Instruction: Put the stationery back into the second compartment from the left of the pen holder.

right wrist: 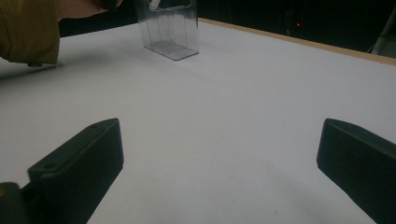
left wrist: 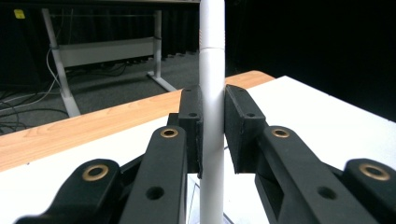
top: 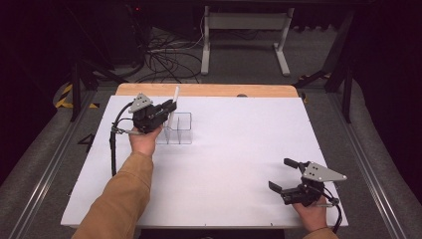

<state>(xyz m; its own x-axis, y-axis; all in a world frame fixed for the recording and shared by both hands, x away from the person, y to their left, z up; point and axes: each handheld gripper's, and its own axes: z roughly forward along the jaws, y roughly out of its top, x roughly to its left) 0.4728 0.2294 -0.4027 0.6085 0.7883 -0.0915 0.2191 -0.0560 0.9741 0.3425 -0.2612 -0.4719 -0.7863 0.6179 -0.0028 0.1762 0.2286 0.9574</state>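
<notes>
Reaching out over the far left of the table [top: 234, 149], the left gripper [top: 168, 110] has its black jaws clamped on a smooth white tube [left wrist: 211, 112], standing upright. That tube hangs over a clear plastic box [top: 175, 128] with dividers; whether its lower end is inside a compartment, I can't quite tell. A tan sleeve [top: 122, 196] runs up from the near edge. Down at the near right corner, the right gripper [top: 286, 174] sits low, jaws spread wide apart and empty, with a broad stretch of bare matte white surface between the two. A strip of wood [top: 209, 90] lines the far edge.
</notes>
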